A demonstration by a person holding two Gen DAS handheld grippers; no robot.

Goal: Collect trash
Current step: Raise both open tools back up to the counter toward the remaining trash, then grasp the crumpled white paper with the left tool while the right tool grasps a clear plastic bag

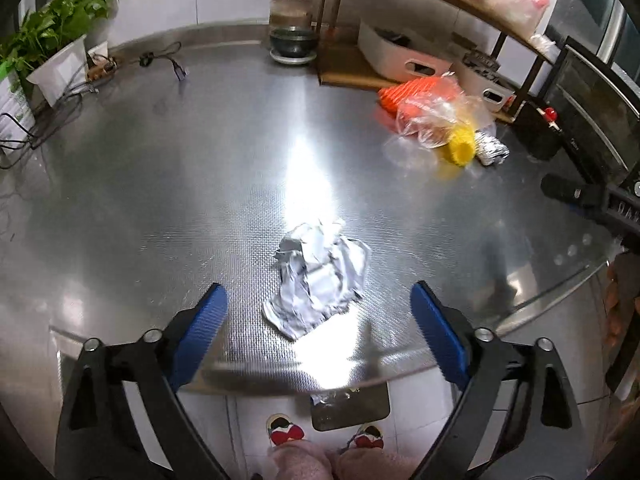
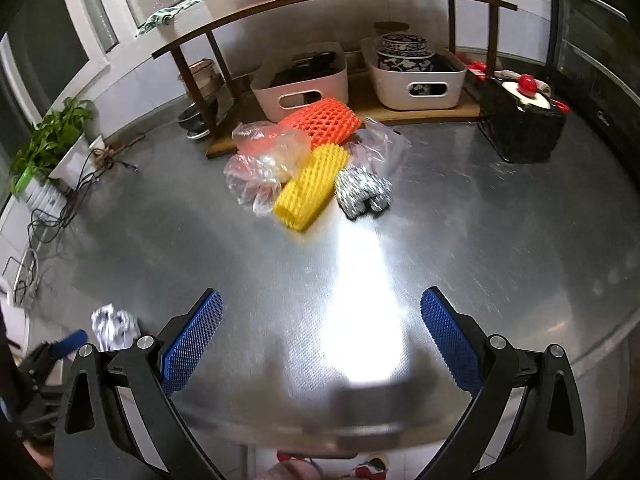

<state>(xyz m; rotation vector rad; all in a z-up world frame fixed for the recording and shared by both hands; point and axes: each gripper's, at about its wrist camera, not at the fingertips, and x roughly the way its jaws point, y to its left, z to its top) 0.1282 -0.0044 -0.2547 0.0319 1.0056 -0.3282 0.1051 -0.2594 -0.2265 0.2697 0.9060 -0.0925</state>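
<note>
Two grippers, left gripper [image 1: 318, 320] and right gripper [image 2: 320, 336], fingers spread wide, nothing held. Crumpled white paper wad [image 1: 318, 276] lies on steel desk [image 1: 160, 200] at 12 o'clock of left fingers, untouched. Judged light, soft, compressible; pinch across its bunched middle.

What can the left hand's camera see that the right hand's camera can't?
Only the left wrist view shows the person's slippers with red bows on the floor and the dark glass jar by the wall. Only the right wrist view shows the blue-patterned bowls in a white basket. Both show the crumpled white paper, the yellow foam net sleeve, the leafy potted plant and the shiny metal table.
</note>
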